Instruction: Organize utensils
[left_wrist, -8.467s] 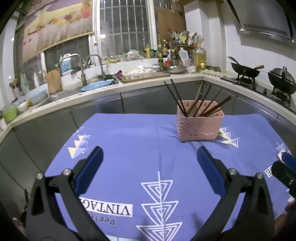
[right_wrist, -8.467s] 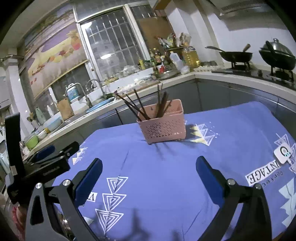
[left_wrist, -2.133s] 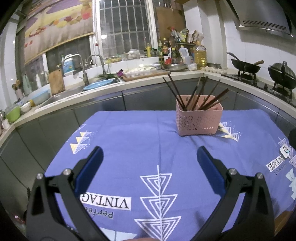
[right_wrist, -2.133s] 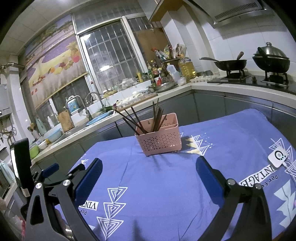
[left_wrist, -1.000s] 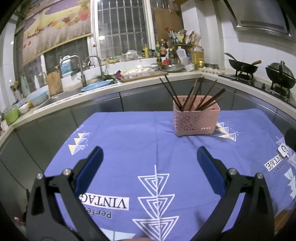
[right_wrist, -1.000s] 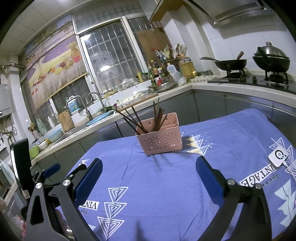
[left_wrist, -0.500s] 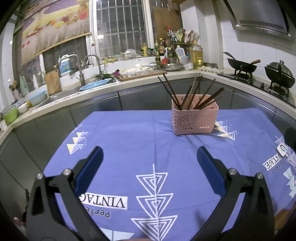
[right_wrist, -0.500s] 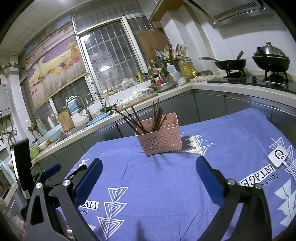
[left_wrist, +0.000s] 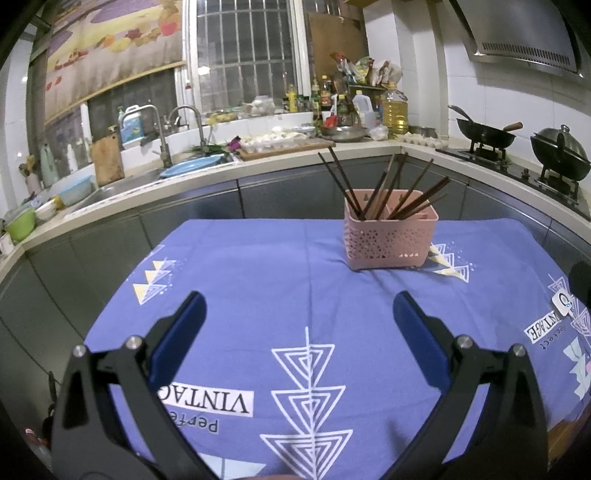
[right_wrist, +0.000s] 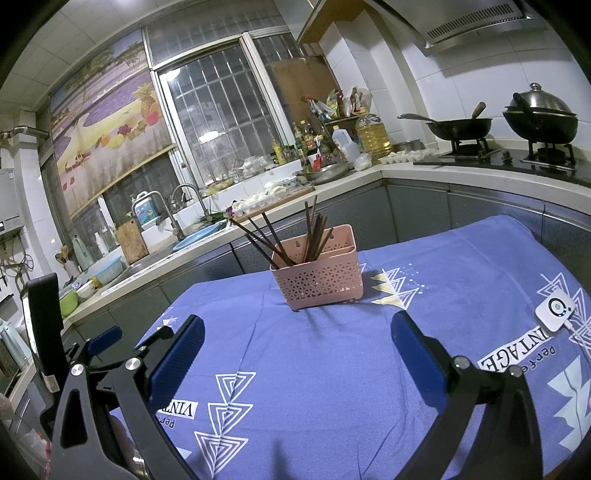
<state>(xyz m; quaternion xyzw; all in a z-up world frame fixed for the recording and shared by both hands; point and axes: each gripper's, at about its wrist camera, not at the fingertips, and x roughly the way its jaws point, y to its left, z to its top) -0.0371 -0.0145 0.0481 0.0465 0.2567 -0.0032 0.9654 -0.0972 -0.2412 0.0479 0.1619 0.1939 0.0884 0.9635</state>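
Pink perforated plastic basket (left_wrist: 390, 238) upright on blue printed tablecloth (left_wrist: 280, 280), dark wooden chopsticks (left_wrist: 384, 192) leaning inside, perhaps a dozen. Left gripper (left_wrist: 299, 314) and right gripper (right_wrist: 297, 332) both spread wide, empty.

Both wrist views low over the tablecloth (left_wrist: 280, 266), facing the shared pink basket (left_wrist: 390, 236) from well back.

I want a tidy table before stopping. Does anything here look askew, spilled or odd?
Nothing is spilled. The chopsticks lean at mixed angles in the pink basket, splayed rather than bundled. The basket stands upright on the blue cloth. Both grippers, left and right, are open and empty.
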